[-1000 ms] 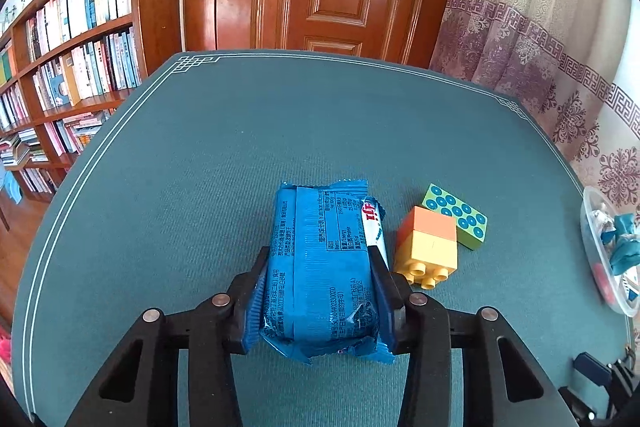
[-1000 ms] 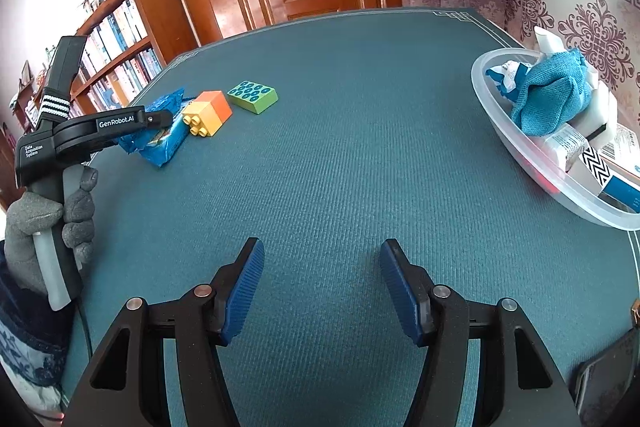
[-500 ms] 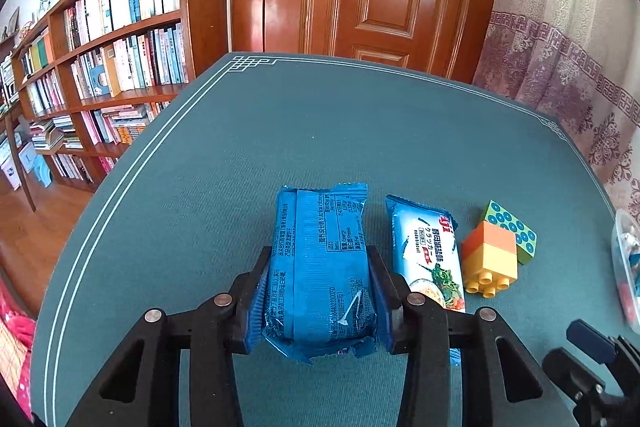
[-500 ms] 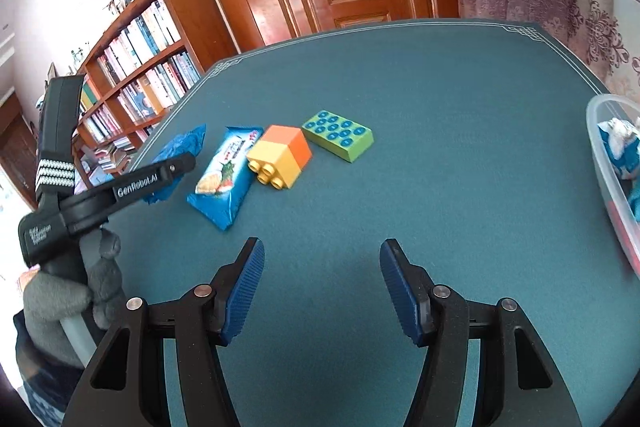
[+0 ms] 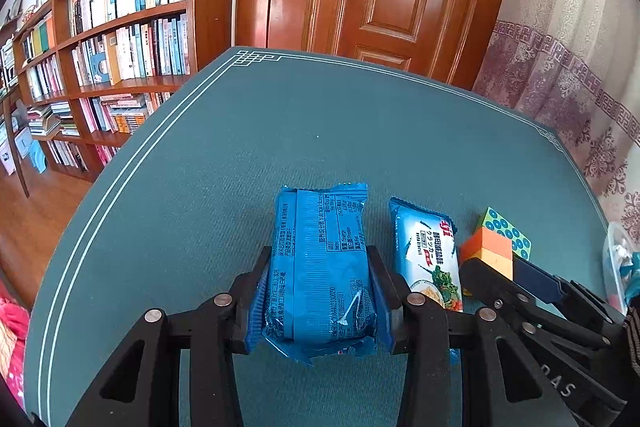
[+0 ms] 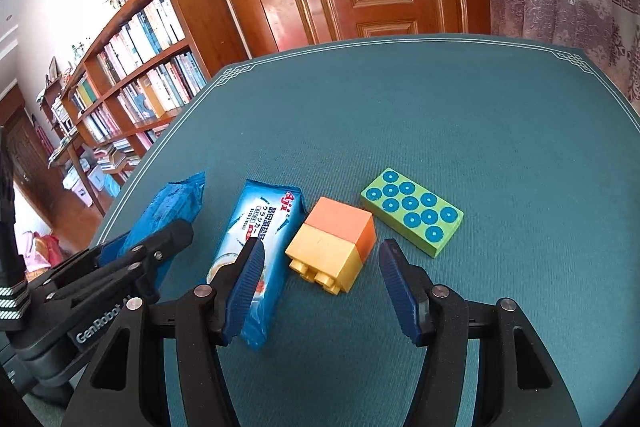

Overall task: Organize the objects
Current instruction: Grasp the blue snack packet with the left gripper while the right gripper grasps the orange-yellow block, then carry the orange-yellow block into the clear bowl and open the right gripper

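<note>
In the left wrist view, the left tool (image 5: pixel 318 301) pinches a dark blue plastic snack packet (image 5: pixel 322 271) by its two long sides; the packet lies on the teal cloth-covered table (image 5: pixel 248 155). Just to the right of it lies a light blue cracker packet with a food picture (image 5: pixel 428 255), and further right an orange and yellow toy brick (image 5: pixel 490 253) with a green flat block with blue dots (image 5: pixel 506 233) behind it. The black right tool (image 5: pixel 532 281) enters from the right and covers part of the brick. Only this view shows the edge of a clear plastic bin (image 5: pixel 614 267) at the far right.

In the right wrist view, the right tool (image 6: pixel 320 283) is spread and holds nothing; the orange and yellow toy brick (image 6: pixel 334 243) lies on the table (image 6: pixel 440 115) between its fingers, a little ahead of them. Here the studs of the brick and the whole green block (image 6: pixel 412 215) are visible. The cracker packet (image 6: pixel 262 247) lies partly behind the left finger. The left tool (image 6: pixel 160 247) appears from the side, with the dark blue packet (image 6: pixel 168 211) in it.
</note>
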Available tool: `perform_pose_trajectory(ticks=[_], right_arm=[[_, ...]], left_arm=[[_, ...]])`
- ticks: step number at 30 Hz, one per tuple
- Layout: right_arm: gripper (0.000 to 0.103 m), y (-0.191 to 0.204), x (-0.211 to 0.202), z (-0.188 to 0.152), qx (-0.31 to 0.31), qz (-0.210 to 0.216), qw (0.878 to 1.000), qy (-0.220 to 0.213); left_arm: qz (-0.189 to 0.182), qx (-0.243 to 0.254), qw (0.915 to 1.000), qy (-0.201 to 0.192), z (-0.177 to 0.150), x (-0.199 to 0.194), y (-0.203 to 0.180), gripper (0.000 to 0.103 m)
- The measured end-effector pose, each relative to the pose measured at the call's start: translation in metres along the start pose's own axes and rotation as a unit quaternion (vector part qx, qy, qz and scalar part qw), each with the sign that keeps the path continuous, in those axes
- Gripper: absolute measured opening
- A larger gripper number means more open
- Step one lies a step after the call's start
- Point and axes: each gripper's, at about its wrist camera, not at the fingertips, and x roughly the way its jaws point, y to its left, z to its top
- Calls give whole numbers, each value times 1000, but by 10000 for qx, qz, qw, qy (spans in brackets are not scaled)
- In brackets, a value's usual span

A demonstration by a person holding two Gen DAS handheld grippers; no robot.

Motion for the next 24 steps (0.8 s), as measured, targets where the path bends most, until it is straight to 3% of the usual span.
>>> perform_pose_trajectory(ticks=[6,14,24], right_arm=[[45,-6,9,-1,4,-227,9997,84],[40,-8,-1,-9,-75,-237,9997,83],[33,-21,-38,-40,-63,-346,9994,45]], left_arm=[[-47,1,10000,36,0,1,-1,46],[-154,0,9999,-20,1,-3,-2,46],[-566,115,9982,-187,1,-20,-12,46]])
